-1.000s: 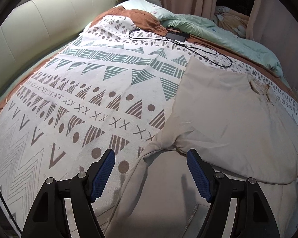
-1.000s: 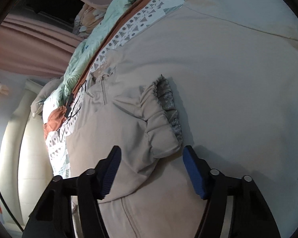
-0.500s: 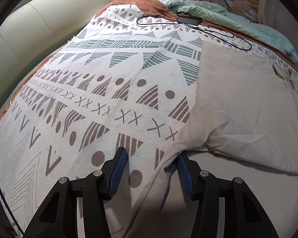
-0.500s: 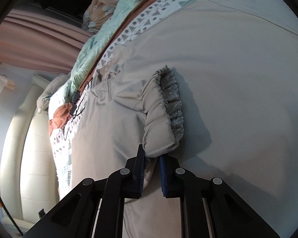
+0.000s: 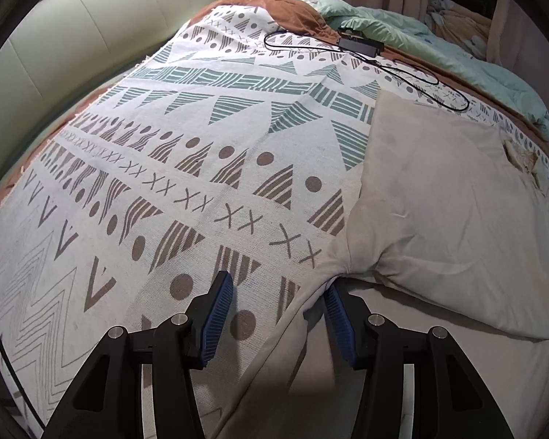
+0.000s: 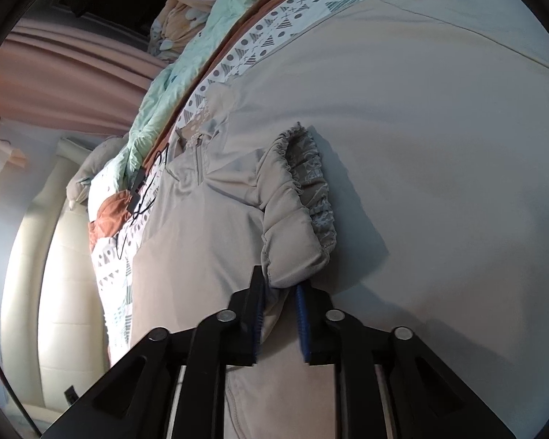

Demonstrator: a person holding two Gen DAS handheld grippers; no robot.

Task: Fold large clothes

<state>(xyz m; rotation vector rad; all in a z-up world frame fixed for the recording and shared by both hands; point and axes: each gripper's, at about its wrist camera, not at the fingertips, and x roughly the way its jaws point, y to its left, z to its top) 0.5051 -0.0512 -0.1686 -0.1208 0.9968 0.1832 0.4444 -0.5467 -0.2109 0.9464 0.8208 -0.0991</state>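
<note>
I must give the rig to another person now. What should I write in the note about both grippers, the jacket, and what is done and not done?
Left gripper: open, straddling the jacket's side edge at the armpit fold, on the patterned blanket; not gripping.
Right gripper: jaws opening, the sleeve cuff between them, so the grip is loosening.
Jacket: flat on the bed, the sleeve folded inward over the body.
Done: one sleeve brought in.
Left: probably the left side, then the body folds.

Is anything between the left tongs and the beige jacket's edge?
Nothing visible. The left tongs straddle the jacket edge on the patterned blanket, with only bare blanket and jacket fabric between the open pads. The black cable lies far up the bed, clear of them.
</note>
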